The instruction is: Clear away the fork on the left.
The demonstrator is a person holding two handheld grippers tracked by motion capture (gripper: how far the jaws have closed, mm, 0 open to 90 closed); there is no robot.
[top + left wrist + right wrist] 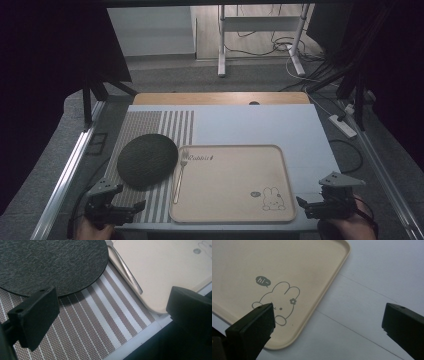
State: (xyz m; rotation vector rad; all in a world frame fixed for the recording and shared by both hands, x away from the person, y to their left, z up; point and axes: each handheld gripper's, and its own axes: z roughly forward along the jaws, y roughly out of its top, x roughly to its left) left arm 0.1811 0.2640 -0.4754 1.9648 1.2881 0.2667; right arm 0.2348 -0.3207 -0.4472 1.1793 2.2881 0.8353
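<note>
a beige square tray (235,200) with a printed rabbit (271,199) near its front right corner sits at the front middle of the table (260,125), on the pale blue-white top. the word "rabbit" is printed near the tray's back left corner. a fork (180,172) lies along the tray's left edge, tines toward the back, its handle running along the rim toward the front. just left of the tray, a dark round mat (147,160) rests on a brown-and-white striped placemat (150,127) that covers the table's left side; the mat's right edge comes close to the fork, and i cannot tell if they touch.

the left gripper (131,207) is held at the front left corner, over the striped placemat, its jaws spread apart with nothing between them. in the left gripper view the round mat's near edge (50,265), the fork's handle (127,272) and the tray's front left corner (160,275) lie ahead of the jaws.

the right gripper (306,206) is held at the front right corner, just beside the tray's right edge, jaws wide apart and empty. the right gripper view shows the rabbit print (280,301) with a "hi~" bubble.
</note>
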